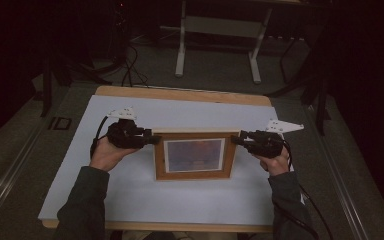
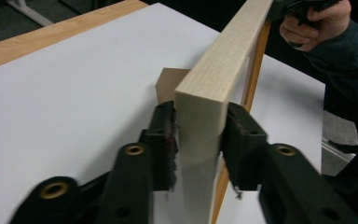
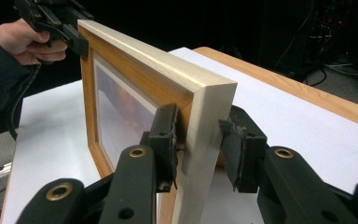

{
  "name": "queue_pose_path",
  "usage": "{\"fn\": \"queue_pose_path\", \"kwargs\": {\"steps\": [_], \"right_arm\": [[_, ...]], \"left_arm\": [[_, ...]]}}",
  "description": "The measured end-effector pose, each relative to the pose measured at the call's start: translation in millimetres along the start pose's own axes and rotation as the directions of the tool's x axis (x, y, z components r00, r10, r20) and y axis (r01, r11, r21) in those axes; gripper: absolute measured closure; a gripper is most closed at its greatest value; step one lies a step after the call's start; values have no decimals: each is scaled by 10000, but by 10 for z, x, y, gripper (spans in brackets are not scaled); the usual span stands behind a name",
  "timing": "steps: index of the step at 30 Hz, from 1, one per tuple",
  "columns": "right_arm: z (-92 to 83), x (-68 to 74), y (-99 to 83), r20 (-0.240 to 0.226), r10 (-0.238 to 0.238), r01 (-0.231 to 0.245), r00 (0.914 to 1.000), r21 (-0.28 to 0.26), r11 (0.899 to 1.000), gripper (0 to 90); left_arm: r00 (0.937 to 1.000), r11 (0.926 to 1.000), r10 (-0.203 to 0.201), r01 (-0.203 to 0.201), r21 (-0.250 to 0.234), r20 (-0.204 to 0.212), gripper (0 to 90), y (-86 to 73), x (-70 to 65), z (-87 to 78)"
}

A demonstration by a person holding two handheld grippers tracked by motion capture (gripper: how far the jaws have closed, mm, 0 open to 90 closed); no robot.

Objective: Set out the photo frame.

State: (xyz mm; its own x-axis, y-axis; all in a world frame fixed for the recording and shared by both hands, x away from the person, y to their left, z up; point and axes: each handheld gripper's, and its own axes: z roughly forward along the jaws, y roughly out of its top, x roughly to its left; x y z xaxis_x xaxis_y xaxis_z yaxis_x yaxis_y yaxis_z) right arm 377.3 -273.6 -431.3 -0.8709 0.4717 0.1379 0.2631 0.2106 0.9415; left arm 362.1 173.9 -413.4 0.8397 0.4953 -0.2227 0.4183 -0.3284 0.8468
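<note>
Pale wood, matt white sheet, black plastic

The picture frame [image 3: 205,107] is smooth, unvarnished-looking light wood with a glossy pane; the table [image 1: 180,94] shows wood edging under a matt white top; jaws look matt black plastic.

Dim, grainy high view (dark, murky edges); gripper views brighter, jaws slightly blurred.

In the high view, the picture behind the picture frame's [image 1: 194,155] glass was too dim and small to make out. In the left gripper view, the frame hid most of a brown stand [image 2: 168,84] behind it, and the picture's bottom edge cut off the frame's lower part.
</note>
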Motion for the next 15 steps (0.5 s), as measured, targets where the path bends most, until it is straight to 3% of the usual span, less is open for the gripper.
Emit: {"fn": "queue_pose_path", "kwargs": {"steps": [7,15], "right_arm": [[51,6,30,167,1,-2,9999,32,10000,673],[133,-33,92,465,-1,-5,9989,134,9999,674]], "left_arm": [[9993,9995,-324,323,-44,-208,685,36,88,-11],[9964,9993,-361,356,-76,-773,662,116,184,21]]}}
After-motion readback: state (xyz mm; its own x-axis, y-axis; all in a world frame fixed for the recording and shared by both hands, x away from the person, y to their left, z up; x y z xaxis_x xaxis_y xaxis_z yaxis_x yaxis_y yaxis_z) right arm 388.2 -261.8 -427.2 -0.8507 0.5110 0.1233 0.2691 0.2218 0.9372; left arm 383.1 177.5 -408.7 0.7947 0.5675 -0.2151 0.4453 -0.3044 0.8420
